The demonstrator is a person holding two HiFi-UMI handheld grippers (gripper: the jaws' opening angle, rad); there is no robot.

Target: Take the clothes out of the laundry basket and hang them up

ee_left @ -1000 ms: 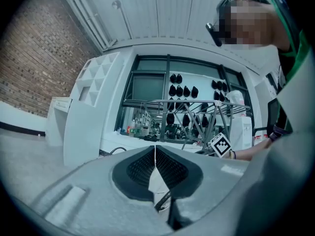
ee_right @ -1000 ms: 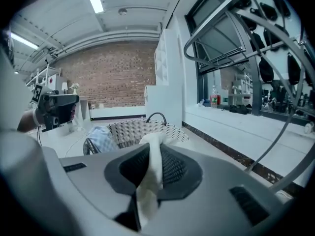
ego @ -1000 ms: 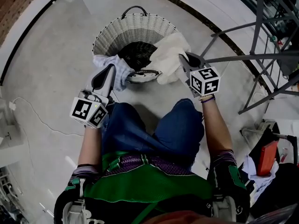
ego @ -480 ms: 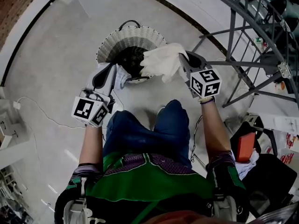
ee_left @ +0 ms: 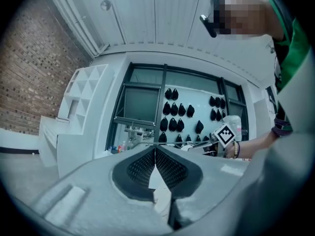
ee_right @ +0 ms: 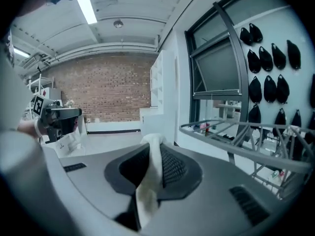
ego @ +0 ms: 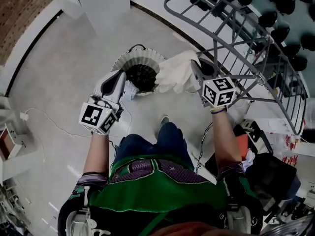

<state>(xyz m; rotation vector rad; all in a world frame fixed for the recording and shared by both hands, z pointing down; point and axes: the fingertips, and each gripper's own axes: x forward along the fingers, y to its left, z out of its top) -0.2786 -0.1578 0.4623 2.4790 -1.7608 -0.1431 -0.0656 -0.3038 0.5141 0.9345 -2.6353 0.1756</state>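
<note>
The wicker laundry basket (ego: 139, 59) stands on the floor far below my hands. My right gripper (ego: 196, 64) is shut on a cream cloth (ego: 176, 73), which hangs over the basket's right side; a fold of that cream cloth (ee_right: 149, 181) sits pinched between the pads (ee_right: 172, 167). My left gripper (ego: 121, 76) is shut on a pale bluish cloth (ego: 129, 89), a thin strip of which (ee_left: 158, 182) shows between its pads. I cannot tell whether the two cloths are joined. The grey drying rack (ego: 231, 38) stands at the right, beyond the right gripper.
A white shelf unit (ego: 101, 6) stands at the back left. A cable (ego: 47, 128) runs across the floor at the left. A black bag (ego: 266, 178) and an orange item (ego: 241, 145) lie at the right. Dark objects (ego: 275, 14) hang on the wall behind the rack.
Both grippers have risen high above the basket, lifting their cloths out of it. The basket now looks smaller and farther below, and more of the drying rack is in view.
</note>
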